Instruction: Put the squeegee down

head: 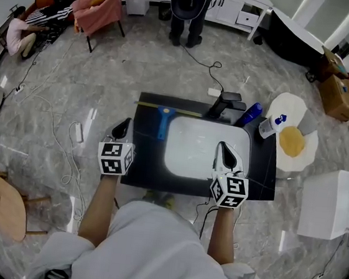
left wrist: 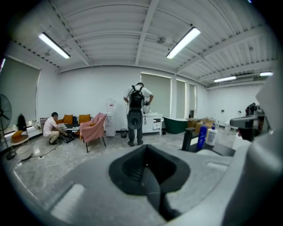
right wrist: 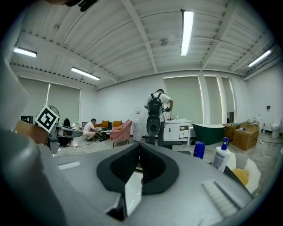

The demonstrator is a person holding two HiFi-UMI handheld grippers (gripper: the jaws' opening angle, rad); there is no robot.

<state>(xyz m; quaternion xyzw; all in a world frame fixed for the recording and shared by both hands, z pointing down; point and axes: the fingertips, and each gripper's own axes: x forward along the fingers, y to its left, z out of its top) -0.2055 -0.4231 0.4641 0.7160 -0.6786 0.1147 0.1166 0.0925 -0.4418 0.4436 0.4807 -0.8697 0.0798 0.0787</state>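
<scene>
The squeegee [head: 163,122], with a blue handle and a long yellowish blade, lies flat on the black countertop [head: 140,163], left of the white sink basin [head: 208,149]. Nothing holds it. My left gripper [head: 124,127] hovers over the counter's left edge, near and to the left of the squeegee's handle, jaws shut and empty. In the left gripper view its pads [left wrist: 146,170] meet with nothing between them. My right gripper [head: 223,150] hangs over the basin's right side, also shut and empty, its pads [right wrist: 139,165] closed together in the right gripper view.
A black faucet [head: 225,103], a blue bottle [head: 250,114] and a white pump bottle [head: 271,125] stand at the counter's back right. A round white table [head: 307,154] and a white box [head: 336,204] are to the right. A wooden stool [head: 1,200] stands at the left. A person [head: 188,6] stands beyond.
</scene>
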